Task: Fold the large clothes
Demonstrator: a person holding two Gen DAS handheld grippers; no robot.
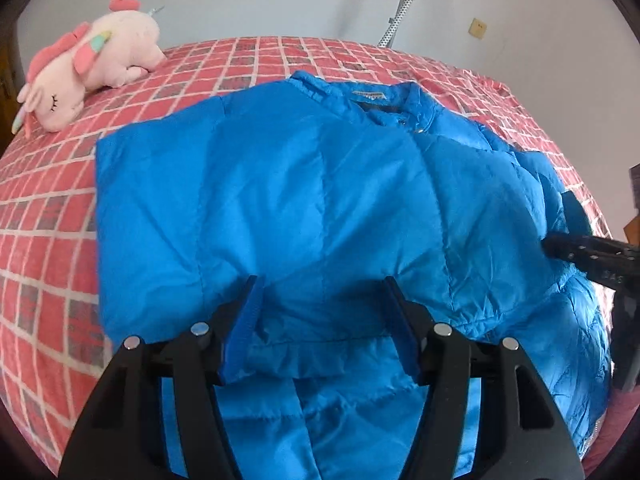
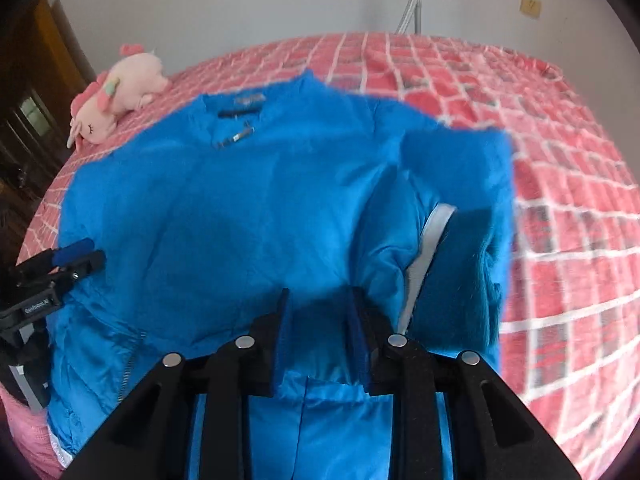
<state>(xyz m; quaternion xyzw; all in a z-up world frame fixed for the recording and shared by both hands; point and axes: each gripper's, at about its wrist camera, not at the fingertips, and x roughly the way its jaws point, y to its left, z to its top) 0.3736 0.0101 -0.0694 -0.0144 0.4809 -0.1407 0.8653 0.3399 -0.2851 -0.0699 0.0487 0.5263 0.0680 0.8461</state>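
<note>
The left gripper [image 1: 320, 320] hangs tilted down over the near hem of the blue jacket [image 1: 304, 184], its jaws standing well apart. Cloth lies between the blue pads, but they do not press on it; the hem simply runs across the gap. The right gripper [image 2: 320, 328] is set much narrower, about a thumb of dark folded fabric between its fingers. Whether the pads actually pinch that fold I cannot tell, as the picture there is shadowed and blurred.

From the left gripper's view the right one shows as a black bar at the jacket's right edge; from the right gripper's view the left one sits at the jacket's left edge, so each holds station at one side of the garment.

The jacket lies spread front-up on the red checked bedspread [image 1: 48, 208], collar toward the far wall, zipper closed. Its right sleeve [image 2: 460, 200] is lifted and blurred. A pink plush toy [image 1: 92, 60] rests near the bed's far left corner.
</note>
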